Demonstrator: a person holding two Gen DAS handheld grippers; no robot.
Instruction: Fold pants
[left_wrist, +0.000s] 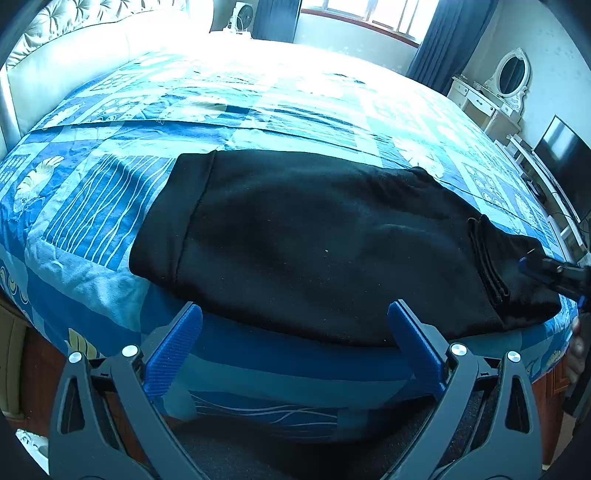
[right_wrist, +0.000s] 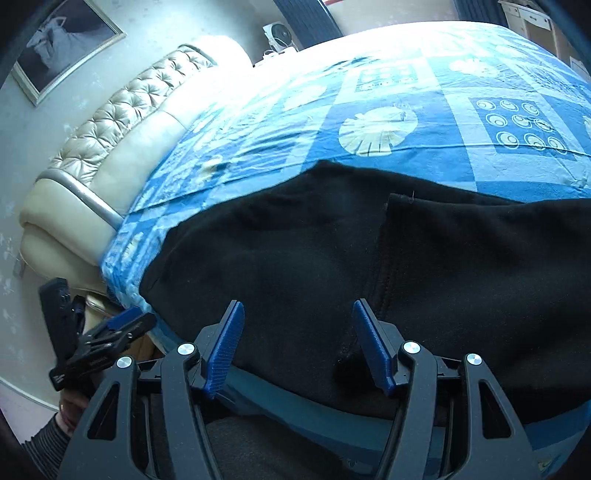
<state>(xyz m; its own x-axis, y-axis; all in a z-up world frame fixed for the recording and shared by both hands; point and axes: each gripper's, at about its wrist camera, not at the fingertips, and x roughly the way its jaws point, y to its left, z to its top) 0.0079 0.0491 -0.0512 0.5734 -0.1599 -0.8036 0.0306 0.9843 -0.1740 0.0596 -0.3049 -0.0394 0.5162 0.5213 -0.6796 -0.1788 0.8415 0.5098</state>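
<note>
- Left wrist view: we see the black pants (left_wrist: 314, 240) lying flat on the bed (left_wrist: 92, 206), our left hand-held gripper (left_wrist: 295, 325) spread apart, holding nothing.
- Right wrist view: our right hand-held gripper (right_wrist: 297, 325) also gapes, poised over the pants' near edge.

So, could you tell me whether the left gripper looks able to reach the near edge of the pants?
Probably yes: the left gripper is open and the pants edge lies right ahead, nothing between them.

The left hand-held gripper (left_wrist: 294, 317) and right hand-held gripper (right_wrist: 298, 317) both hover with jaws spread, gripping nothing.
</note>
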